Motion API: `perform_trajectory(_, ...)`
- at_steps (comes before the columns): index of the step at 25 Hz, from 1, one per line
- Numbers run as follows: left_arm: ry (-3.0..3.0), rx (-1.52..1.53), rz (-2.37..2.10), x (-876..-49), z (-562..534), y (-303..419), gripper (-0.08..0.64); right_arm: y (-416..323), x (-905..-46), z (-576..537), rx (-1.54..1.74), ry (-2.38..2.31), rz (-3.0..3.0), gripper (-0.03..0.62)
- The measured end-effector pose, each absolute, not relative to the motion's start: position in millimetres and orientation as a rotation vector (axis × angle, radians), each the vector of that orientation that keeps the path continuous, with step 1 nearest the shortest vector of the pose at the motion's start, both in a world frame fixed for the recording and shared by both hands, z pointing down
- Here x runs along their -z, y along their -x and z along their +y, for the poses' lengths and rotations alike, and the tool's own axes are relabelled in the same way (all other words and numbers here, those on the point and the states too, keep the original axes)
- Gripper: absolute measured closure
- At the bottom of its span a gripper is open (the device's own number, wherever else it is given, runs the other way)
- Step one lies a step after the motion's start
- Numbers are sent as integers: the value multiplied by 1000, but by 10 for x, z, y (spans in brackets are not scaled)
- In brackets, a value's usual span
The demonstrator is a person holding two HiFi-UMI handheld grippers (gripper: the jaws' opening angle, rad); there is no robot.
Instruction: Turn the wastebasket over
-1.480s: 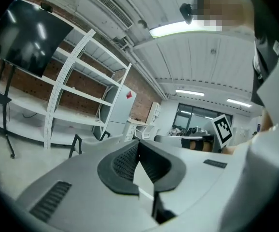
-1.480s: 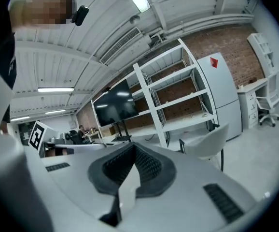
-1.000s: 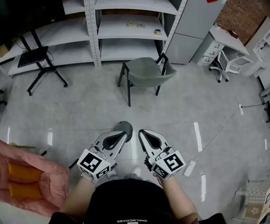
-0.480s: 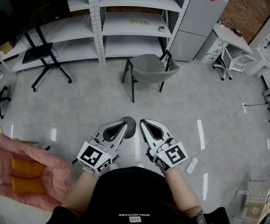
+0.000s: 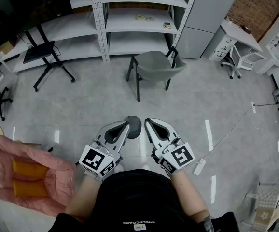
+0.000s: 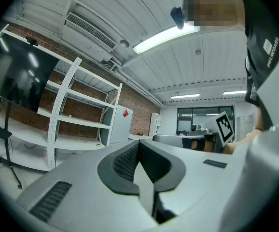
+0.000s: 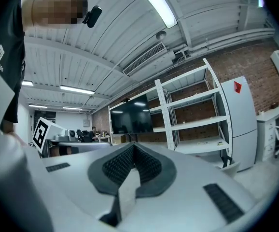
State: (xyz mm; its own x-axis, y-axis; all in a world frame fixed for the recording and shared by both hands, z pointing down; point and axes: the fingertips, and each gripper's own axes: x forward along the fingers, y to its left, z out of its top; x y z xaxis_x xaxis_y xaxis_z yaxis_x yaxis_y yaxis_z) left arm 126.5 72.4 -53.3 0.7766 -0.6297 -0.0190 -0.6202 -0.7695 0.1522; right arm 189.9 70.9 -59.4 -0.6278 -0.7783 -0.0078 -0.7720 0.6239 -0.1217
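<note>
In the head view a dark round wastebasket stands on the grey floor straight below me, seen from above; which end is up I cannot tell. My left gripper is held level over its left edge and hides part of it. My right gripper is held just to its right. Both are well above the floor and apart from the basket. Each gripper's jaws are shut with nothing between them, as the left gripper view and the right gripper view show. Neither gripper view shows the basket.
A grey chair stands ahead, in front of white shelving. A pink cushioned seat is at the near left and a black stand at the far left. A cable with a power strip lies on the floor to the right.
Both grippers have risen a little together and stayed shut. The wastebasket stands where it was on the floor.
</note>
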Motion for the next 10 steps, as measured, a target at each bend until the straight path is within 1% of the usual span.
perform_trajectory(10,-2815,118,-1037,515,842,-1213,546,-1865,544,854,168,1324,2781,583)
